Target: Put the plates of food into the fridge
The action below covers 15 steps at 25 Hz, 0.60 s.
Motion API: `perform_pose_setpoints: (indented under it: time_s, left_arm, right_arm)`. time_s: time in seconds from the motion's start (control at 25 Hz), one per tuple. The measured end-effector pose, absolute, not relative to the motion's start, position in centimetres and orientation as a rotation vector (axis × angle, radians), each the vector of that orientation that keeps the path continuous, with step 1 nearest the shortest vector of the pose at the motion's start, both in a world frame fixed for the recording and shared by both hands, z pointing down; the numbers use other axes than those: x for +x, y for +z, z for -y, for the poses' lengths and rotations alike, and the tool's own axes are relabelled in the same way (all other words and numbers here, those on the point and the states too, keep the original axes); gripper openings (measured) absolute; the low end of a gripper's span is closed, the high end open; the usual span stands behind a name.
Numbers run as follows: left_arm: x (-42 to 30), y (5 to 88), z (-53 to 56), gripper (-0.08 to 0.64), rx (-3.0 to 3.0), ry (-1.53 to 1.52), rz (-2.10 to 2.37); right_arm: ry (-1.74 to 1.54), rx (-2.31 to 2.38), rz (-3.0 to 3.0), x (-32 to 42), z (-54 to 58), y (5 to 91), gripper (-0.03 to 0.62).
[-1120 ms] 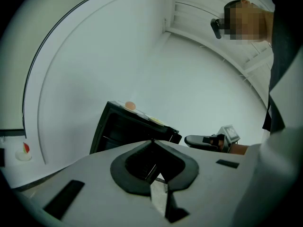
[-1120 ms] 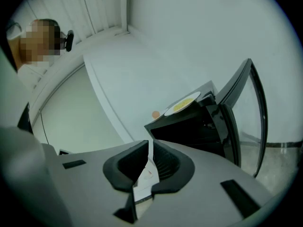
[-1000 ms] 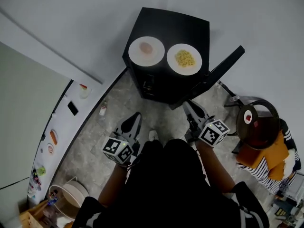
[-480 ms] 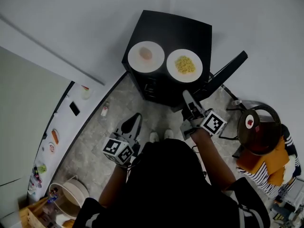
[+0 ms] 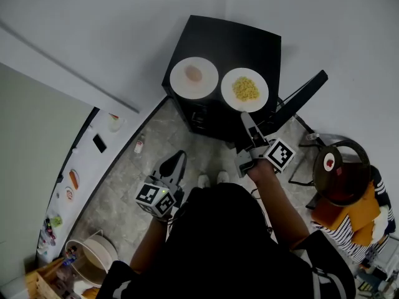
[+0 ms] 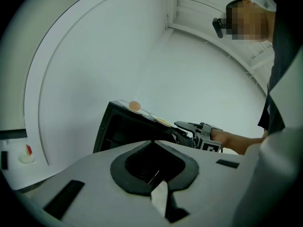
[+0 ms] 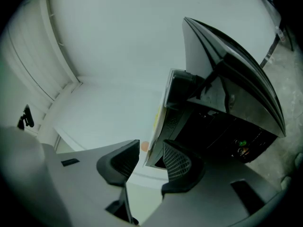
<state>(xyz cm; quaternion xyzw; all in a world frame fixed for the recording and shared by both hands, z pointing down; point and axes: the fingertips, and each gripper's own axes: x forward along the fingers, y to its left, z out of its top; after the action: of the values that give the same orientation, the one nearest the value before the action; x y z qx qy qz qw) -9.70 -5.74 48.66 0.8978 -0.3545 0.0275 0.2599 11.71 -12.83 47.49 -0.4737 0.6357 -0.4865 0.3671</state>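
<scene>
As its jaws are opening wide, the right gripper (image 5: 245, 118) is nearing the round white plate of yellow noodles (image 5: 244, 90) atop the small black fridge (image 5: 249, 42), readying a grasp; the left gripper (image 5: 176, 161) is waiting, jaws together.

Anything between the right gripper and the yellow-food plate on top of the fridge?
Nothing visible does. The right gripper sits just short of the yellow-food plate; its fingers have just been opening, and the plate's rim lines up with the gap, ungripped. The fridge door hangs open off to one side.
</scene>
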Motion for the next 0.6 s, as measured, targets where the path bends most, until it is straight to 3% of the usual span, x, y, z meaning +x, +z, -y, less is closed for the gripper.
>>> perform_pose_setpoints:
  time_s: [0.6]
  left_arm:
    - [-9.8, 48.6, 6.8, 0.032, 2.436, 0.086, 0.954]
  right_arm:
    - [-1.316, -1.195, -1.442, 12.9, 15.4, 48.8, 0.149]
